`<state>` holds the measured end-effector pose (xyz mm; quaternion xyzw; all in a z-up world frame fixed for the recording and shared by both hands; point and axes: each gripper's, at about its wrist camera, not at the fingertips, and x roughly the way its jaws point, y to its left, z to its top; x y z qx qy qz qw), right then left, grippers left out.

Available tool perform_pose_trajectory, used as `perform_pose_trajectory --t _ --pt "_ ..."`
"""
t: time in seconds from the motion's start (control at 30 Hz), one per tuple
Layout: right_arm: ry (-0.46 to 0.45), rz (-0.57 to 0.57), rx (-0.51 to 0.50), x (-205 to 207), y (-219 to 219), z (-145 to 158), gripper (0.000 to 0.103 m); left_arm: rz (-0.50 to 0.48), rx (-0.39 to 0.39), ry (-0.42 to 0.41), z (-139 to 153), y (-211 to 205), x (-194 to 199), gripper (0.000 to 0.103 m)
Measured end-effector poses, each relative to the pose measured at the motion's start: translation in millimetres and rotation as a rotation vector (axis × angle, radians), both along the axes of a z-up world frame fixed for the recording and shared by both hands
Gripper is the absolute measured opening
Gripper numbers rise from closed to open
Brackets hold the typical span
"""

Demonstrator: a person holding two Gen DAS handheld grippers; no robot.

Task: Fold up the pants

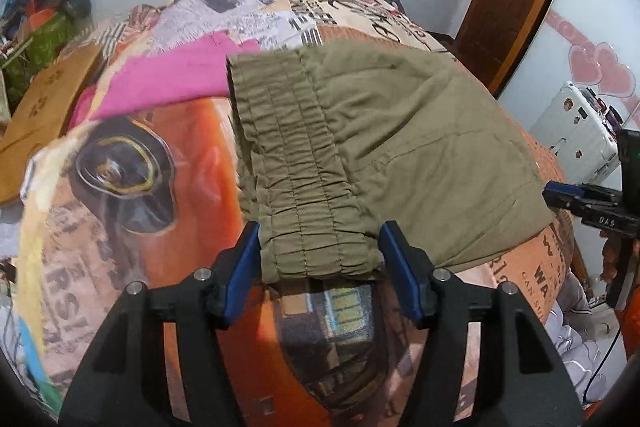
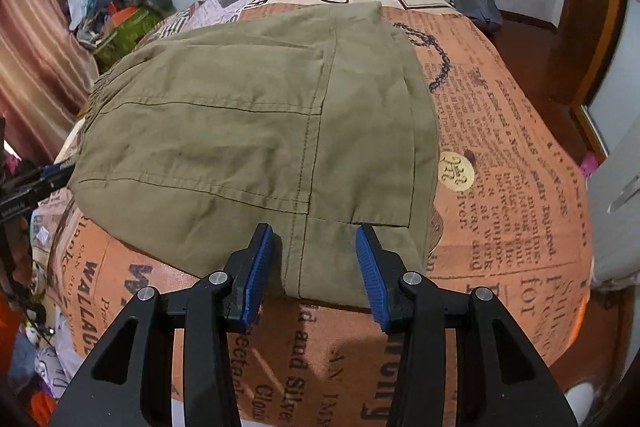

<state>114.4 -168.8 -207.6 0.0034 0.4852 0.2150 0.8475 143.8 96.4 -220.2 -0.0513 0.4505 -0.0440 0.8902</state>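
Note:
Olive-green pants (image 1: 420,131) lie folded into a compact rectangle on the printed bedspread (image 1: 160,227). Their elastic waistband (image 1: 296,163) runs along the left side. My left gripper (image 1: 320,251) is open, and the near end of the waistband lies between its blue pads without being squeezed. In the right wrist view the pants (image 2: 240,131) fill the middle. My right gripper (image 2: 316,255) is open over their near folded edge, with the cloth lying flat between the pads. Each gripper shows at the edge of the other's view: the right gripper (image 1: 560,195) and the left gripper (image 2: 52,175).
A pink garment (image 1: 168,79) lies on the bed behind the waistband. A brown board (image 1: 44,107) and a heap of clothes (image 1: 44,11) sit at the far left. A white suitcase (image 1: 576,131) stands off the bed's right side, and a dark bag (image 2: 478,3) sits at the far corner.

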Motion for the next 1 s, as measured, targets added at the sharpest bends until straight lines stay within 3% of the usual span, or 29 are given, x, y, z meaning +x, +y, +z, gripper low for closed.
perform_pose_trajectory --t 0.13,0.23,0.43,0.53,0.73,1.0 --pt "-0.056 -0.026 -0.002 10 -12 24 0.040 -0.001 0.001 -0.035 27 9 4 0.061" --pt "-0.106 -0.054 -0.021 27 -21 41 0.040 0.041 0.051 -0.075 46 16 10 0.061" --pt "-0.170 -0.072 -0.044 69 -23 60 0.040 0.118 0.018 -0.104 63 48 45 0.061" --pt "-0.201 -0.068 -0.056 91 -17 65 0.048 0.142 0.011 -0.094 59 58 70 0.061" --pt "-0.210 -0.053 -0.071 145 0 57 0.049 0.132 -0.012 -0.030 36 57 116 0.061" --pt "-0.127 -0.008 -0.087 217 23 21 0.049 0.074 0.067 0.031 0 39 141 0.061"
